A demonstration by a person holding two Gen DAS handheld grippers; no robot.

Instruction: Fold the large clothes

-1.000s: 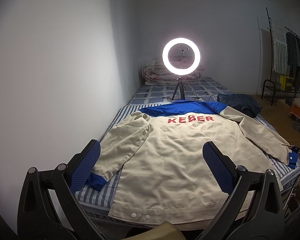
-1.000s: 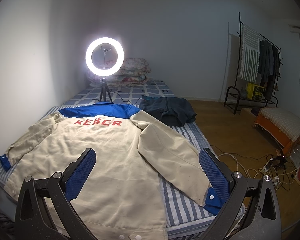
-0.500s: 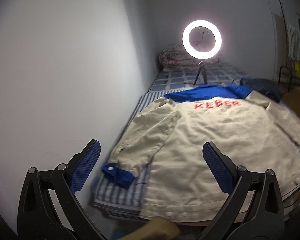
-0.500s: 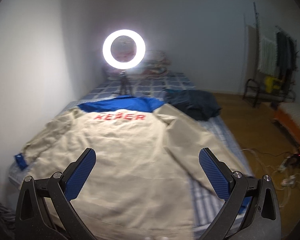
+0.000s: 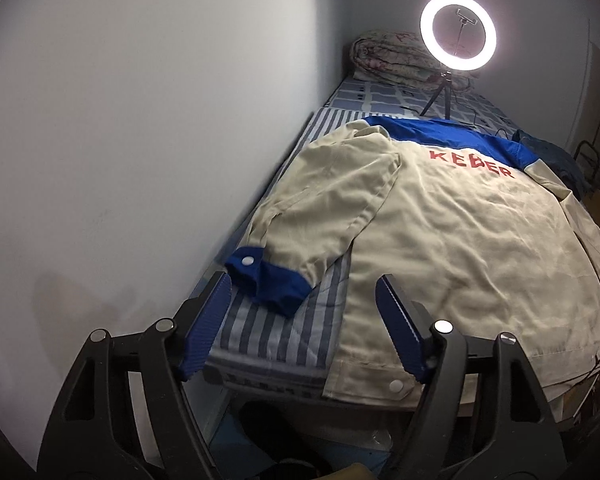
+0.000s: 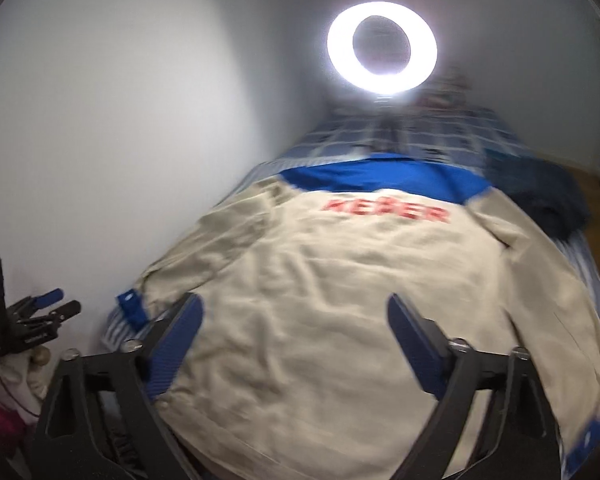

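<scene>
Beige work jacket with blue yoke and red lettering spread back-up on striped bed, left gripper held spread near blue cuff, right gripper held spread over hem, nothing grasped, ring light lit behind.

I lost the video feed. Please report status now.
Left gripper open, at the blue cuff. Right gripper open above jacket. Jacket flat, unfolded. Nothing in the way.

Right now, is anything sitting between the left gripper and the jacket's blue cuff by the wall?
Nothing visible. The left gripper is open, and only bare striped bedsheet lies between its fingers and the blue cuff of the jacket. The wall runs close on the left side.
</scene>
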